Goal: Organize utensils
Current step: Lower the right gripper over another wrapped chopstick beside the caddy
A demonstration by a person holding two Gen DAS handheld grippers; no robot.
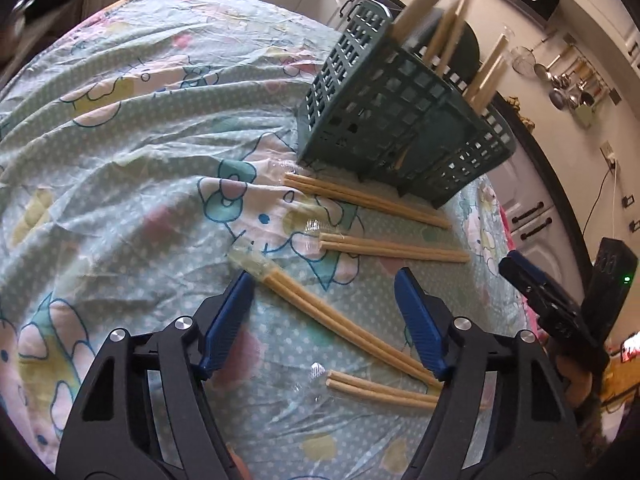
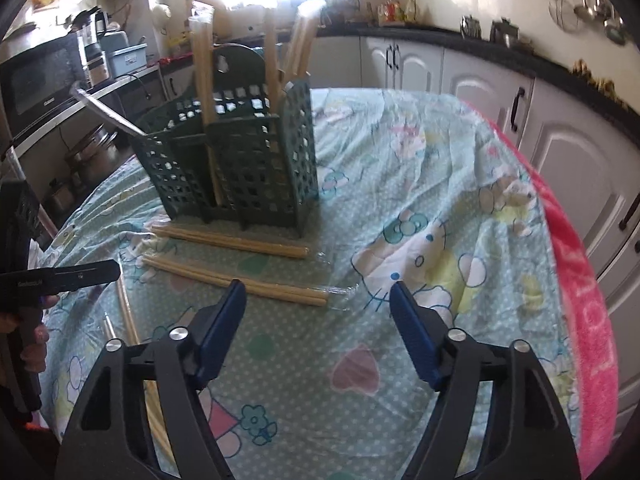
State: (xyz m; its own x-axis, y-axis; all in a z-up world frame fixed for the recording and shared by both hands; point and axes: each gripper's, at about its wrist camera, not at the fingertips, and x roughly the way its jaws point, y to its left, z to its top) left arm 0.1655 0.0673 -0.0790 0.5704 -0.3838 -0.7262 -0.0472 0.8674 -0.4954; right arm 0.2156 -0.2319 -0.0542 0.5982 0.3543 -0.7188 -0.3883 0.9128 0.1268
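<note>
A green slotted caddy [image 1: 392,120] stands on the patterned tablecloth [image 1: 140,140] with several wrapped chopstick pairs upright in it. More pairs lie flat in front of it. In the left wrist view, my left gripper [image 1: 323,274] is open just above the cloth, and one plastic-wrapped pair [image 1: 340,322] runs diagonally between its blue fingers without touching the pads. In the right wrist view, my right gripper [image 2: 317,285] is open, its tips at the near end of another flat pair [image 2: 240,280]. A further pair [image 2: 228,238] lies against the caddy [image 2: 240,160].
Two more pairs [image 1: 392,248] [image 1: 380,388] lie beside the left gripper. The other gripper [image 1: 540,292] shows at the right. A pink towel [image 2: 580,300] hangs over the table's right edge. White kitchen cabinets [image 2: 480,80] and a microwave [image 2: 40,80] surround the table.
</note>
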